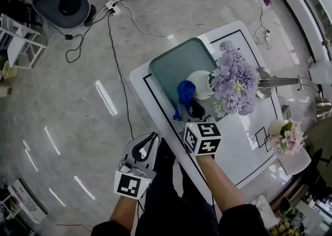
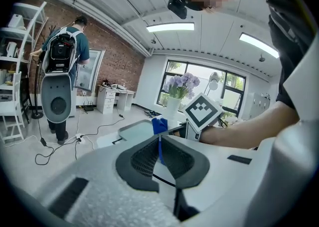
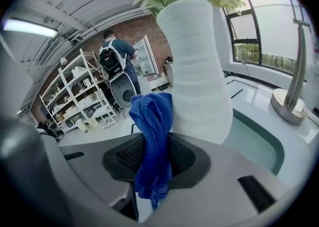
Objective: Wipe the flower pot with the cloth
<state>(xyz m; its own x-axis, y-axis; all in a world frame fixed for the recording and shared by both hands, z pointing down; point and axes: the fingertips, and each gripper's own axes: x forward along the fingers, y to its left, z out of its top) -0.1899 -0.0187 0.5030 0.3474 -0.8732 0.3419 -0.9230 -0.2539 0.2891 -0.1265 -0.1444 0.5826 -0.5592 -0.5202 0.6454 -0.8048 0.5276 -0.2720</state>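
Observation:
A white flower pot (image 1: 199,83) with purple flowers (image 1: 236,82) stands at the right edge of a grey-green tray (image 1: 171,69) on the white table (image 1: 244,152). My right gripper (image 1: 193,109) is shut on a bunched blue cloth (image 1: 185,92), which is against the pot's near left side. In the right gripper view the cloth (image 3: 152,136) hangs between the jaws in front of the ribbed pot (image 3: 197,81). My left gripper (image 1: 147,144) hovers off the table's near edge over the floor, jaws together, holding nothing. Its view shows the pot (image 2: 173,106) and cloth (image 2: 159,124) far ahead.
A metal desk lamp (image 1: 280,80) stands right of the flowers. A small pot of pink flowers (image 1: 284,134) sits at the table's right side. Cables (image 1: 119,48) trail across the floor by a round grey machine (image 1: 62,1). A person with a backpack (image 2: 62,56) stands far off.

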